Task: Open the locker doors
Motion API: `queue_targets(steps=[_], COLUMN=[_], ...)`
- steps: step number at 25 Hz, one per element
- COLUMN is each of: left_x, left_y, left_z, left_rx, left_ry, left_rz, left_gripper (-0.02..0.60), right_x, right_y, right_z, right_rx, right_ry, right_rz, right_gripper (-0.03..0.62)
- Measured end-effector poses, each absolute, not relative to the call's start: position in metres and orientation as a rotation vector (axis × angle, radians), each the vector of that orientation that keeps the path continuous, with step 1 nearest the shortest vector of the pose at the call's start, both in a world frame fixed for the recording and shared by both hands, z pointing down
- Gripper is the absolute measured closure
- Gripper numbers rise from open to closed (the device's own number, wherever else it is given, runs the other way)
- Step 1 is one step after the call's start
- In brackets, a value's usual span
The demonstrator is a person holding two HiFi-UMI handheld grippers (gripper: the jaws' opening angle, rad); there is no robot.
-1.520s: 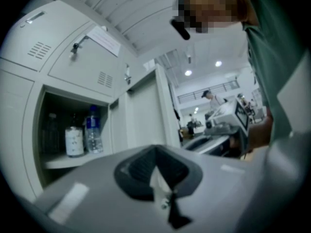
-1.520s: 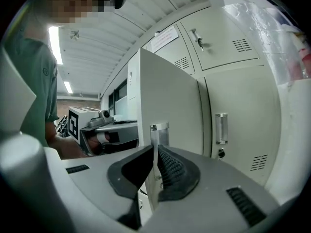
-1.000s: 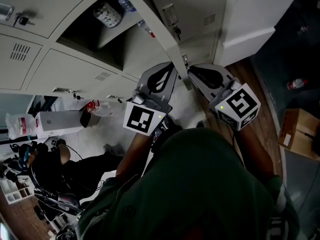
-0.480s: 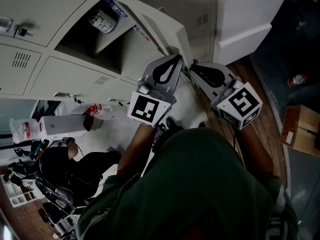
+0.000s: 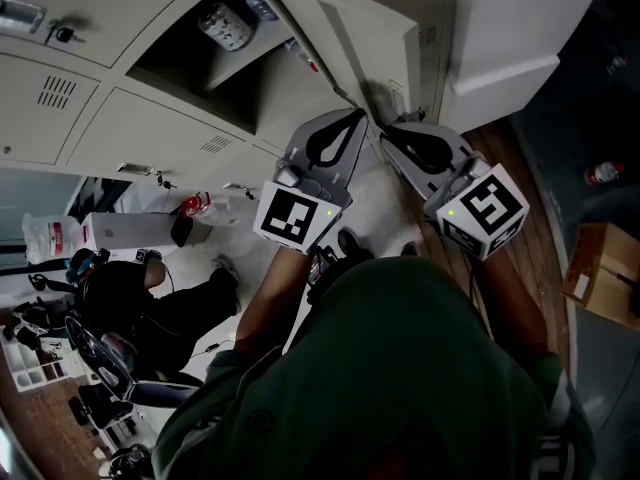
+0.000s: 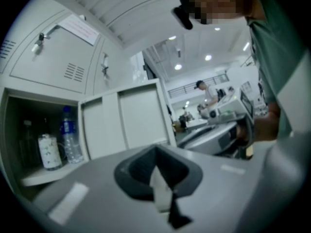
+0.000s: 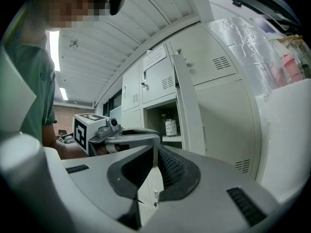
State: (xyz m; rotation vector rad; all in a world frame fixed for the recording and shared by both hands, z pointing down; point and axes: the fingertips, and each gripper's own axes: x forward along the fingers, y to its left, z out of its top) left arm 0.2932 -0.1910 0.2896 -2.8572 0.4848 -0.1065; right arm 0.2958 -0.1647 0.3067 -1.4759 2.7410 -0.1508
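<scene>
floor: wood planks (image 5: 525, 183) at 2 o'clock in head view, dark floor (image 5: 590, 98) beyond | cardboard box (image 5: 600, 273) at 3 o'clock | ceiling: white slats (image 7: 102, 52), strip lamp (image 7: 52, 45) lit at 10 o'clock in right gripper view | brick wall (image 7: 65, 116) at 9 o'clock | round ceiling lights (image 6: 208, 58) lit at 1 o'clock in left gripper view

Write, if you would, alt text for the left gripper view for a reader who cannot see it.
The left gripper, jaws closed on nothing, faces an open locker compartment with its door swung out. On the shelf stand a water bottle and a white patterned canister; closed lockers sit above, and a lit office lies beyond.
</scene>
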Motion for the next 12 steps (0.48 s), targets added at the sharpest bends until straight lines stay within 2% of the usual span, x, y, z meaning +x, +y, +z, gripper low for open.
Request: queue_targets(steps=[12], left_x=[0.179], left_y=[-0.210], left_z=[0.283], left_rx=[-2.800], left_ry=[0.829], left_rz=[-0.107], left_gripper=[0.595], right_x=[0.219], right_y=[-0.181], right_z=[0.300], right_rx=[-1.271], right_ry=[2.870], right_rz=[-0.124], right_gripper=[0.566])
